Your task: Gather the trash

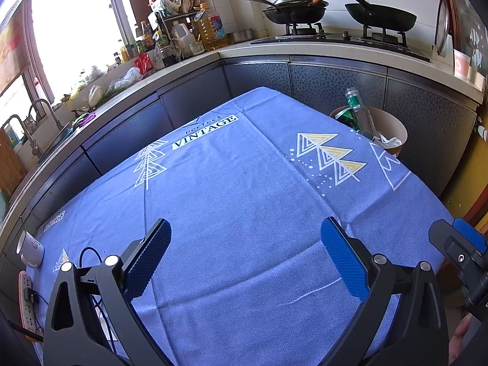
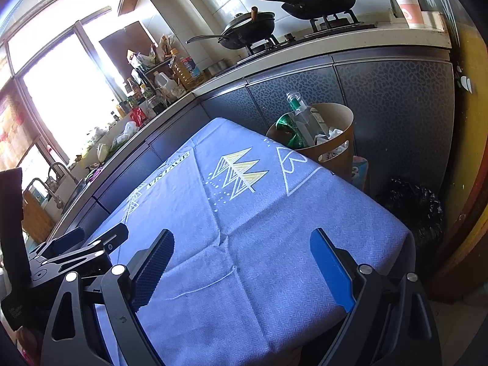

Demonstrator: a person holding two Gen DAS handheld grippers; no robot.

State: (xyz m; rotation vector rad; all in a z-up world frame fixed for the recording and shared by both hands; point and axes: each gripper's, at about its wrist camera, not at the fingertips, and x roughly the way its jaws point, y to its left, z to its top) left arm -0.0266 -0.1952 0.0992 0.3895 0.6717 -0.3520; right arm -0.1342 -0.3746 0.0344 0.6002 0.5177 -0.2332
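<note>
Two hand-held grippers hang over a table draped in a blue woven cloth (image 1: 244,189) printed with white and yellow triangle trees and the word "VINTAGE". The left gripper (image 1: 245,238), with black arms and blue pads, has its fingers spread wide and released, nothing between them. The right gripper (image 2: 242,247), of the same build, is likewise spread apart and grasps nothing; its near side also shows at the right edge of the left wrist view.

The collected trash sits in a tan round waste bin (image 2: 341,152) just beyond the table's far right corner, against the dark grey cabinet doors (image 1: 320,82). In it are a clear glass bottle with a green label (image 2: 302,116) standing tilted, a green crumpled can (image 2: 286,128) and white crumpled paper (image 2: 331,135). A black plastic bag (image 2: 418,201) lies on the floor to the right of the bin.

On the far counter, two black woks (image 1: 381,15) rest on a gas hob. At the near left of the table lie a white mug (image 1: 30,248) and a white power strip (image 1: 27,299).
</note>
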